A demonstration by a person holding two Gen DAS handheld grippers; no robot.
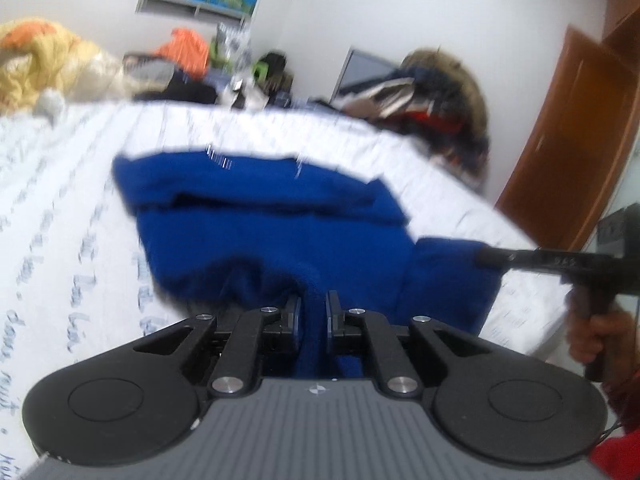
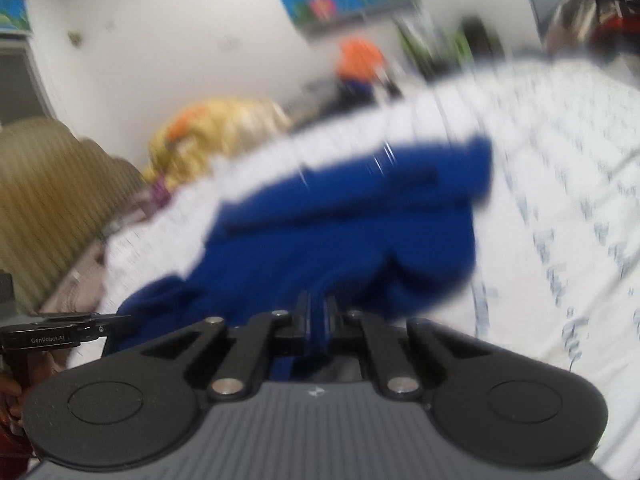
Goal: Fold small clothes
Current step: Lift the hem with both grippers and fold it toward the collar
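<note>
— Left wrist view first: what fills it?
— A bed (image 1: pixel 360 136) with a white sheet printed in blue script, clutter heaped at its far side. On it lies a blue fleece garment (image 1: pixel 256 216), bunched, its near edge drawn up off the sheet.
— And the tongs?
— The left gripper (image 1: pixel 313 314) is clamped on a fold of that near edge. The right gripper (image 2: pixel 319 314) is pinched on the fabric too, further right; its own view is blurred.
— Any person?
— A hand (image 1: pixel 596 336) at the right, around the handle.
</note>
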